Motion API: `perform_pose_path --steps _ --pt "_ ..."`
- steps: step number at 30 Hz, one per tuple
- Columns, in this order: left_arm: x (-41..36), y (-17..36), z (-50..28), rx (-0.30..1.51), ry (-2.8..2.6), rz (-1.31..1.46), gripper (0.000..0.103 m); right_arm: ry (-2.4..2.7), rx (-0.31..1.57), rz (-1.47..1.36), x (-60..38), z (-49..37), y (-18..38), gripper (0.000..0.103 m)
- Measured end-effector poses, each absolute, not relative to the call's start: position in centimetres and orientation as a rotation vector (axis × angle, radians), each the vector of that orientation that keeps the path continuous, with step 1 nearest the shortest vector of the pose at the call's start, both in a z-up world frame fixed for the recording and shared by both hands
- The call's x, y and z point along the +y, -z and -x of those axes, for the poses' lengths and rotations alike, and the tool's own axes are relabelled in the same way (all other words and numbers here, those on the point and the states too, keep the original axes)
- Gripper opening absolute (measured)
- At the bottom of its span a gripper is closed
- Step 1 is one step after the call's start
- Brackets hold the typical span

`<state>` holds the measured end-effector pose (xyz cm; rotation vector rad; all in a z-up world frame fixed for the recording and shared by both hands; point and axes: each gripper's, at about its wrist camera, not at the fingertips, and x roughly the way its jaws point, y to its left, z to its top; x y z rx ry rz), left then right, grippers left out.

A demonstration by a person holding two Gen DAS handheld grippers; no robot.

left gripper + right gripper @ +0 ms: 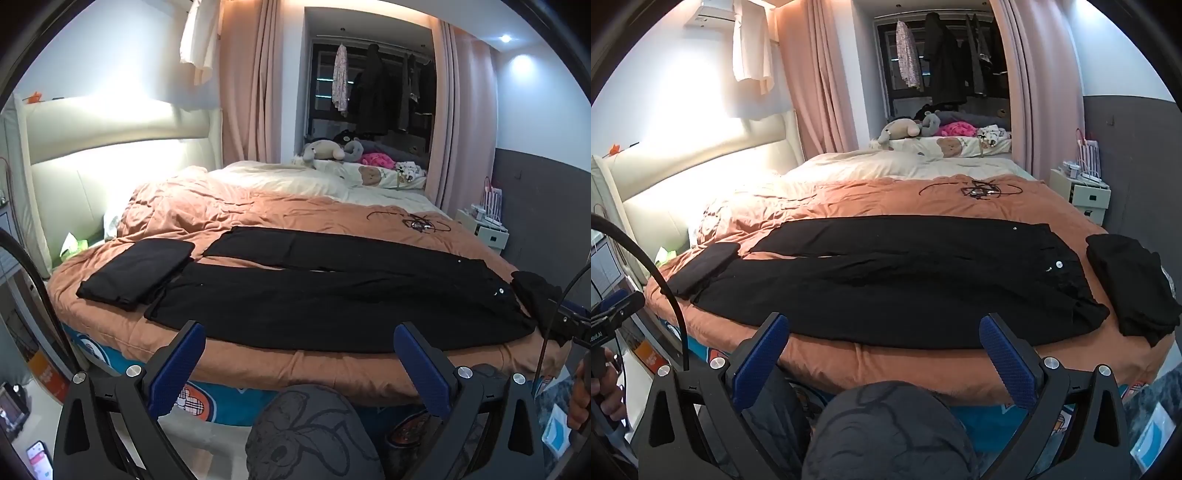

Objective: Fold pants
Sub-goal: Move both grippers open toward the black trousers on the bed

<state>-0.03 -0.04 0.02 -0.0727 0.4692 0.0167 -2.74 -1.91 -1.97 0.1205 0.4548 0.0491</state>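
Black pants [332, 295] lie flat and spread lengthwise on the orange bedcover [258, 206], waist at the right, legs toward the left; they also show in the right wrist view [894, 280]. My left gripper [299, 354] is open and empty, hovering before the bed's front edge, just short of the pants' near hem. My right gripper [882, 343] is also open and empty at the front edge. The legs' ends touch a folded black garment [136, 271] at the left.
Another black garment [1130, 280] lies bunched at the bed's right corner. Tangled black cords [979, 192] lie on the cover behind the pants. A white nightstand [1086, 192] stands at the right. Pillows and plush toys [332, 151] lie at the far end.
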Motion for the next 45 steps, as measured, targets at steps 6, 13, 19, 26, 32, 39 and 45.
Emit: perform_pose_path --steps 6,13,19,26,32,39,45 --pt "-0.3 -0.1 0.0 0.471 -0.006 0.075 0.103 -0.049 0.447 -0.118 -1.8 2.7 1.7 0.103" --pt "-0.7 0.1 0.0 0.465 0.004 0.063 0.103 -0.053 0.455 -0.132 -2.1 2.7 1.7 0.103" --pt "-0.9 0.0 -0.1 0.474 0.007 0.074 0.103 -0.045 0.456 -0.127 -2.1 2.8 1.5 0.103" --pt "-0.1 -0.2 -0.1 0.466 -0.002 0.112 0.103 -0.039 0.458 -0.115 -1.9 2.7 1.2 0.103" --pt "0.9 -0.5 -0.4 0.465 -0.001 0.181 0.103 -0.032 0.460 -0.118 -2.0 2.7 0.9 0.103" --pt "1.4 -0.7 -1.1 0.394 -0.013 0.164 0.103 -0.014 0.458 -0.143 -2.8 2.0 0.8 0.103" --pt "1.8 -0.5 -3.3 0.409 -0.060 0.120 0.103 -0.025 0.485 -0.176 -4.2 0.1 1.2 0.103"
